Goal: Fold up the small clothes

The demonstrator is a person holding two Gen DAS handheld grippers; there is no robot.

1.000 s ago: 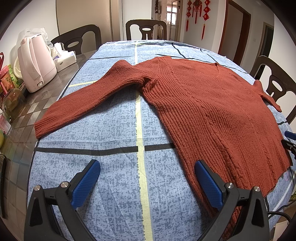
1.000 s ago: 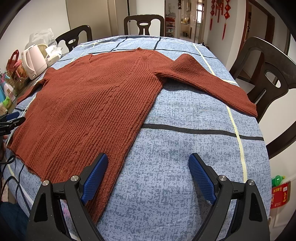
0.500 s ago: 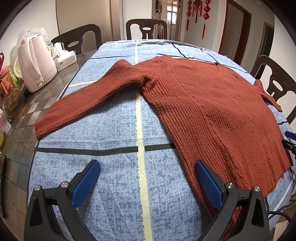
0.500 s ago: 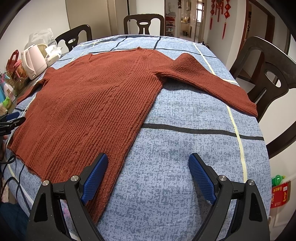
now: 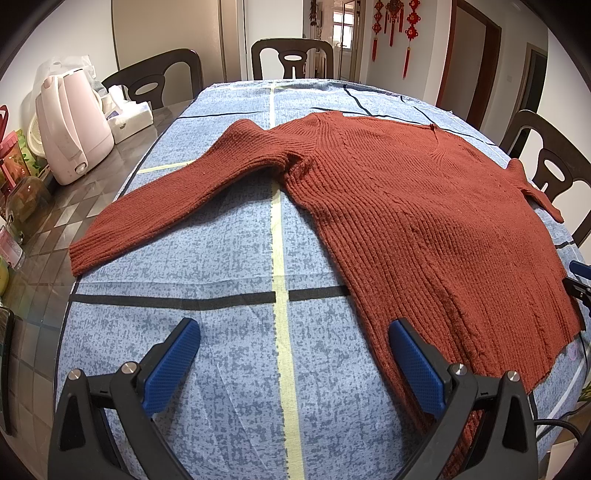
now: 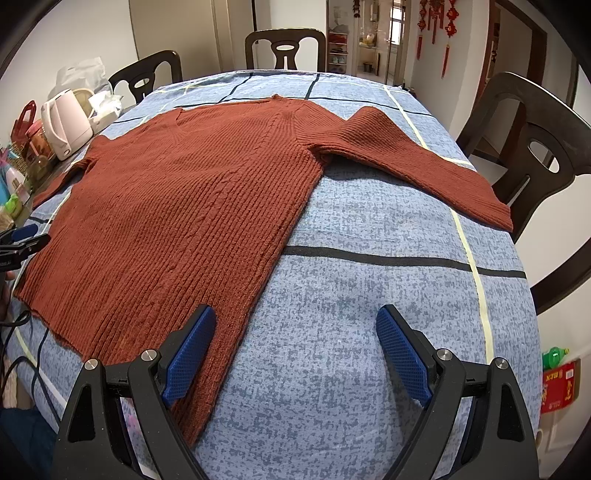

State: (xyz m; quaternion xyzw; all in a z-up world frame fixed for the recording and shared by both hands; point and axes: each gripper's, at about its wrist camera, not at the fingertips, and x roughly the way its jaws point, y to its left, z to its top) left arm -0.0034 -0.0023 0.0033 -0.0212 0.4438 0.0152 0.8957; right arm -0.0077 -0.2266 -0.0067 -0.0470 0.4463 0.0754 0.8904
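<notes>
My left gripper (image 5: pixel 293 354) hangs over the near edge of the table with its blue pads (image 5: pixel 171 365) spread wide and nothing between them; the right-hand pad sits just above the sweater's lower corner, though I cannot tell whether it touches the knit. My right gripper (image 6: pixel 295 349) is spread just as wide and just as empty, its left-hand pad over the other bottom corner of the same garment.

Between the two lies the rust-red ribbed sweater (image 5: pixel 424 221), flat and front-up on the blue mottled tablecloth (image 5: pixel 229 369), V-neck away from me and hem toward me. Its sleeves run out to either side: one sleeve (image 5: pixel 166 210) slants down toward the table's left edge, cuff nearly at the cloth's border, and the other sleeve (image 6: pixel 417 162) slants toward the right edge in the same way. The cloth carries black tape lines (image 5: pixel 173 301) and a pale yellow tape line (image 5: pixel 282 332) that crosses them near my left gripper (the sweater covers part of the black one).

Farther out, on the bare tabletop to the left, stands a pink electric kettle (image 5: pixel 74 129) with a tissue pack (image 5: pixel 129 120) just behind it and some jars and bottles nearer the edge. Dark wooden chairs (image 5: pixel 291 59) ring the table, and red knotted ornaments (image 5: pixel 410 29) hang on the far wall by a doorway.
</notes>
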